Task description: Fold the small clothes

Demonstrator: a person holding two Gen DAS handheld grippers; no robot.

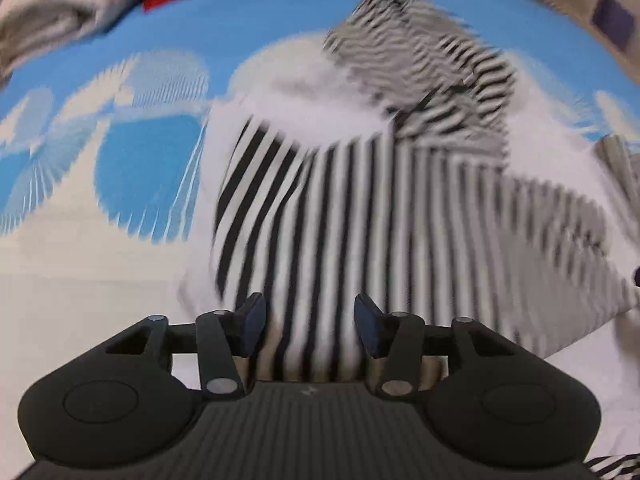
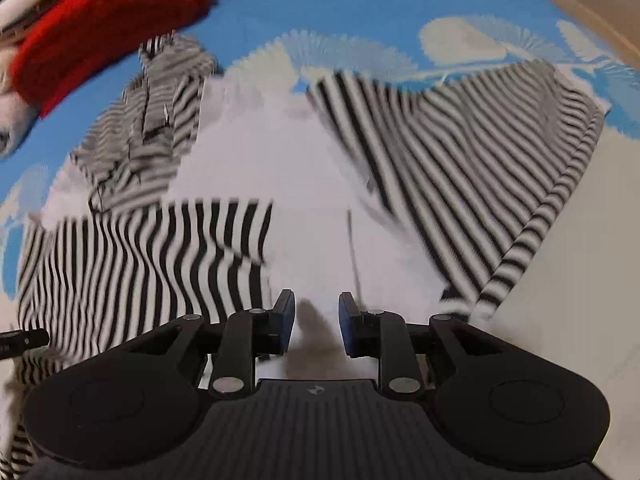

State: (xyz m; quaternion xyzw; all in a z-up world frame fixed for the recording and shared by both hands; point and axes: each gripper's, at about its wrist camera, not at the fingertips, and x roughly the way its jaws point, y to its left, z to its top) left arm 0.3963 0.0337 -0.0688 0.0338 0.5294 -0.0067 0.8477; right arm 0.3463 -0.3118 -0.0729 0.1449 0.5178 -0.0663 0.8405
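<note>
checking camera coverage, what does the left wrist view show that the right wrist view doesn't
Only the left wrist view shows the left gripper, jaws apart over striped fabric, and a purple square on a beige surface at the upper right.

Only the right wrist view shows the right gripper, jaws apart over the garment's white part, a long striped sleeve spread out to the right, and a thin dark rod at the left edge.

Both show the black-and-white striped garment on the blue-and-white patterned sheet, and a red cloth at the far edge.
</note>
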